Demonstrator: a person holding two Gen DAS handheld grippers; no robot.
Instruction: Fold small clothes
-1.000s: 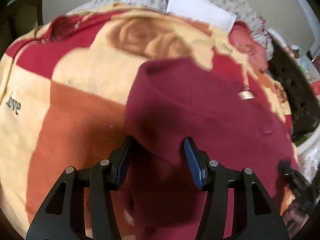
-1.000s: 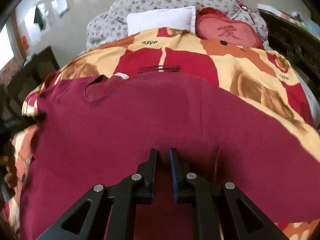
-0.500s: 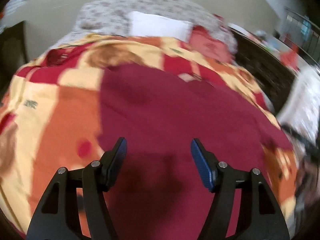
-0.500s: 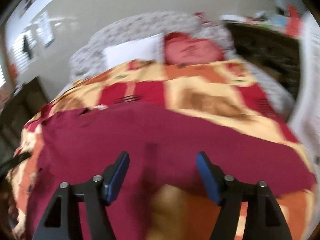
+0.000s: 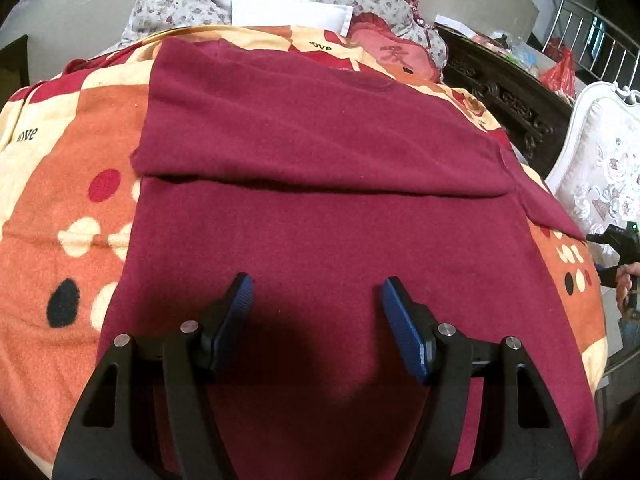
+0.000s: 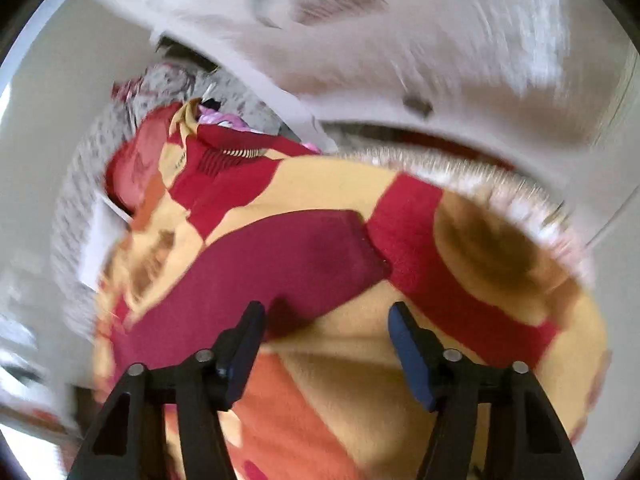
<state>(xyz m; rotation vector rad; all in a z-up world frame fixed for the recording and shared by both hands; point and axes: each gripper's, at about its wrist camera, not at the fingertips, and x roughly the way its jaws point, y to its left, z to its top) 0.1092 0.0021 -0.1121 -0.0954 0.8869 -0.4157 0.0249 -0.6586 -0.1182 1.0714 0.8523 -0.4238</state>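
A dark maroon knit garment (image 5: 328,216) lies spread flat on my bed's orange, cream and red patterned blanket (image 5: 60,208). Its far part is folded over toward me, leaving a straight fold edge across the middle. Its surface looks smooth.

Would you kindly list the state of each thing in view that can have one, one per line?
Maroon knit garment: lying flat on the blanket, top part folded down over itself.
Orange, red and cream patterned blanket: spread over the bed.
Left gripper: open, nothing between its fingers, above the garment.
Right gripper: open, empty, jaws just closing slightly, over the garment's corner.
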